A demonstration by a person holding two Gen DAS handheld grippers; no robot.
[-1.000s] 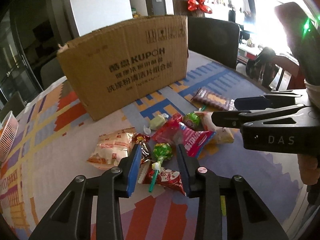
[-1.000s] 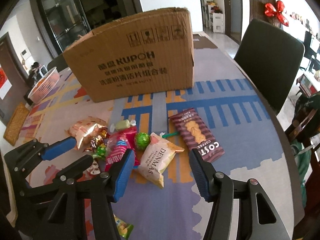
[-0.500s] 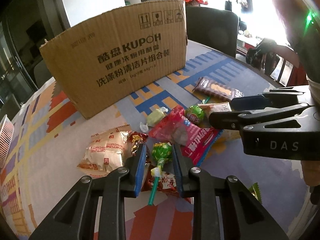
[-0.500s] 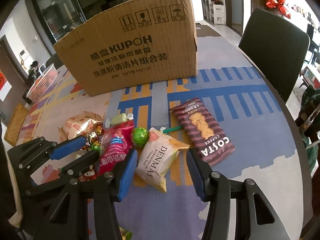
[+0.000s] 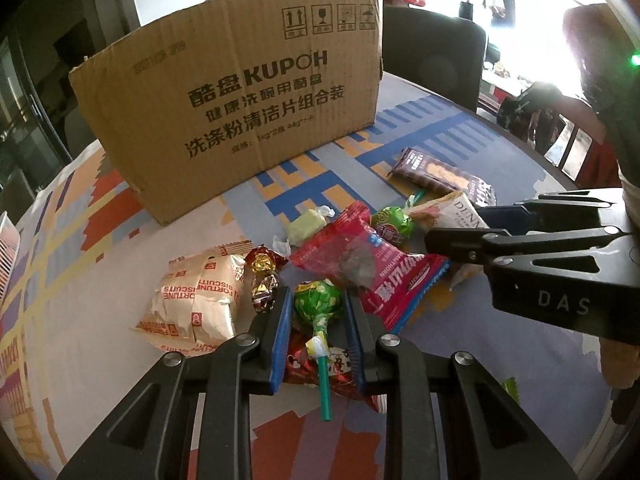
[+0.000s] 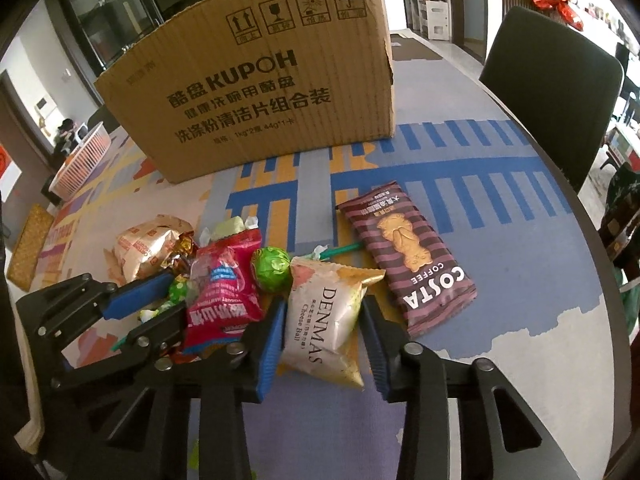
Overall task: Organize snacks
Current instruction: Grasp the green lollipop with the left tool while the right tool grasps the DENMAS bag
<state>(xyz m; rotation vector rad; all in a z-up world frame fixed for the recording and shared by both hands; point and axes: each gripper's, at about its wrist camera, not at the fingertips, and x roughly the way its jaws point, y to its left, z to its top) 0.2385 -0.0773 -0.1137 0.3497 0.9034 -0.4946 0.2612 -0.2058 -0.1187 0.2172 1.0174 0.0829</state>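
Observation:
A pile of snacks lies on the patterned tablecloth before a cardboard box (image 5: 232, 120). My left gripper (image 5: 318, 304) has its blue pads tight against the head of a green lollipop (image 5: 318, 300), whose stick points toward me. My right gripper (image 6: 324, 320) is open, its pads on either side of a white DENMAS cheese ball bag (image 6: 324, 320) without pressing it. A red pouch (image 5: 372, 264), a second green lollipop (image 6: 270, 268), a COSTA biscuit pack (image 6: 408, 256) and a FORTUNE BISCUITS pack (image 5: 196, 300) lie around them.
The box (image 6: 256, 92) stands upright behind the pile. A dark chair (image 6: 556, 80) sits at the table's far right edge. A white slatted basket (image 6: 84, 160) is at the far left. A gold-wrapped candy (image 5: 262, 276) and a pale green candy (image 5: 306, 226) lie in the pile.
Both grippers moved forward and down into the pile. The left jaws narrowed from wide open onto the green lollipop. The right jaws narrowed around the DENMAS bag.

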